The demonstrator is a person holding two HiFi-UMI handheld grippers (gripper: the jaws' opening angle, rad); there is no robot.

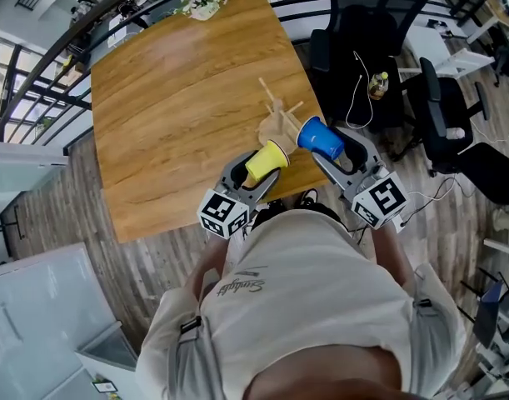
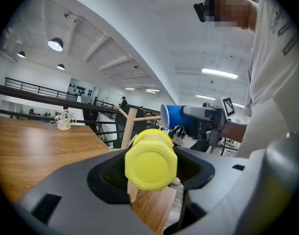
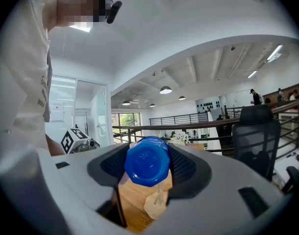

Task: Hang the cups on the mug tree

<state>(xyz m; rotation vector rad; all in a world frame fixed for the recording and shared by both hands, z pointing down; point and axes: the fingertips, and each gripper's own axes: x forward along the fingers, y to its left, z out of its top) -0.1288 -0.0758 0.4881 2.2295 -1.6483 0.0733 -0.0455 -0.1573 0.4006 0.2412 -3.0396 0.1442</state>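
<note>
**Tools.** The left gripper (image 1: 258, 173) was closed across the body of a yellow, facet-based plastic cup (image 2: 150, 160). Its jaws stood wide, one on each side wall of the cup. The right gripper (image 1: 333, 152) held a blue plastic cup of the same shape (image 3: 146, 160) in the same manner. Each cup lay roughly level, with its base towards the holder and its mouth pointing forward.

**Location.** Both cups were carried in the air above the near edge of the light-brown wooden table (image 1: 179, 98). They were close to the slender wooden mug tree with angled pegs (image 1: 279, 115). The blue cup was just beside the tree and the yellow cup slightly short of it. Neither was on a peg.

**Handling assessment.** The cups were judged light, rigid and smooth-walled. They were unlikely to crush but liable to slide or twist between the pads. The mid-body grip appeared sound. No handle could be made out in any view, so hanging would probably mean passing the open mouth over a peg. The tree looked light and narrow-based, and a sideways knock could tip it.
</note>
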